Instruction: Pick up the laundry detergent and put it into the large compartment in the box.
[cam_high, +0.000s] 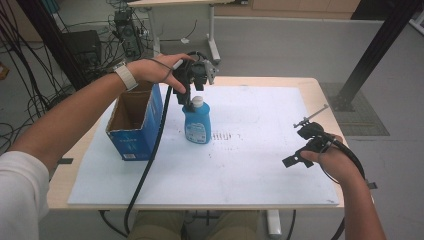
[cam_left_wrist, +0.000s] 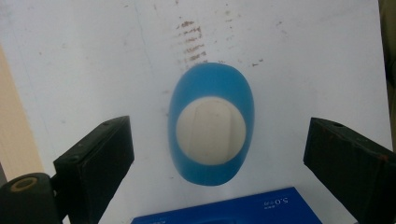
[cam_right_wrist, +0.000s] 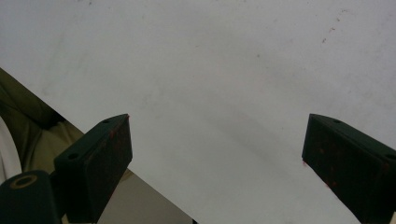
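- Near the middle of the white board (cam_high: 240, 165) stands a small blue plastic bottle with a round white cap (cam_high: 197, 122). It stands up straight and has a label on its front.
- From the left gripper view, the bottle (cam_left_wrist: 211, 123) is seen from right above: a blue oval with the white cap in the middle.
- Right over the cap hangs the left gripper (cam_high: 190, 95), held in the person's left hand (cam_high: 159, 68). Its two black jaws are spread wide, one on each side of the bottle, and they do not touch it.
- Just beside the bottle, on its left, sits a blue cardboard box with an open top (cam_high: 135, 122). A small gap lies between them. The box is the closest thing that could get in the way.
- A black cable (cam_high: 152, 155) trails from the left gripper down past the box and off the front edge.
- To the right of the bottle the board has lots of open room. Some small dark marks (cam_high: 225, 136) are on the board there.
- Far over by the right edge of the board is the right gripper (cam_high: 300, 157), held in the right hand (cam_high: 332, 161). It is well apart from the bottle.
- Its jaws are spread wide too, with nothing between them, above the bare board (cam_right_wrist: 224, 93) near a corner.
- Under the board is a light wooden table (cam_high: 312, 85), and its edge peeks out all around.
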